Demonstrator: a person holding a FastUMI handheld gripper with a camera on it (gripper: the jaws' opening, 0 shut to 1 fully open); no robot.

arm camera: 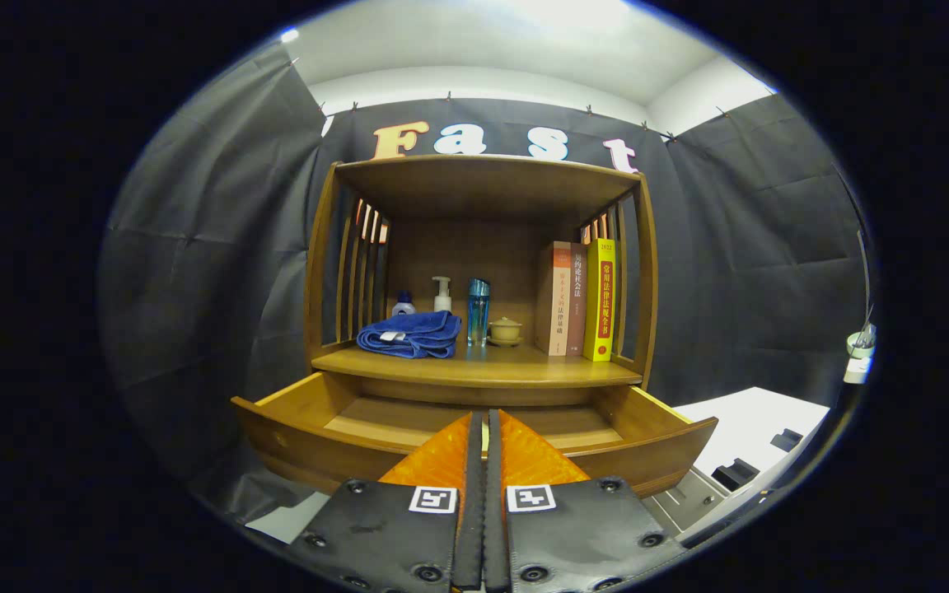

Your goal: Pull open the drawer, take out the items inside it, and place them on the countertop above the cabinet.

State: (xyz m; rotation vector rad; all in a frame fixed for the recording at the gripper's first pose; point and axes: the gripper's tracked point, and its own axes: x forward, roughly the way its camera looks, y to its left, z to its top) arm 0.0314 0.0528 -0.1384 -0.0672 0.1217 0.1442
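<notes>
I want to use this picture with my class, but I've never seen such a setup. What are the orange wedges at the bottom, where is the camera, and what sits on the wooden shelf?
The camera rides on a hand-held tool, a two-finger gripper, and looks forward along its fingers. The orange wedges are those fingers; they are pressed together, holding nothing.

Just beyond them is a wooden cabinet with its drawer pulled open. The part of the drawer floor that shows looks bare.

On the countertop above lie a folded blue towel, a small blue-capped bottle, a white pump bottle, a tall blue bottle, a small lidded cup on a saucer, and three upright books.
</notes>
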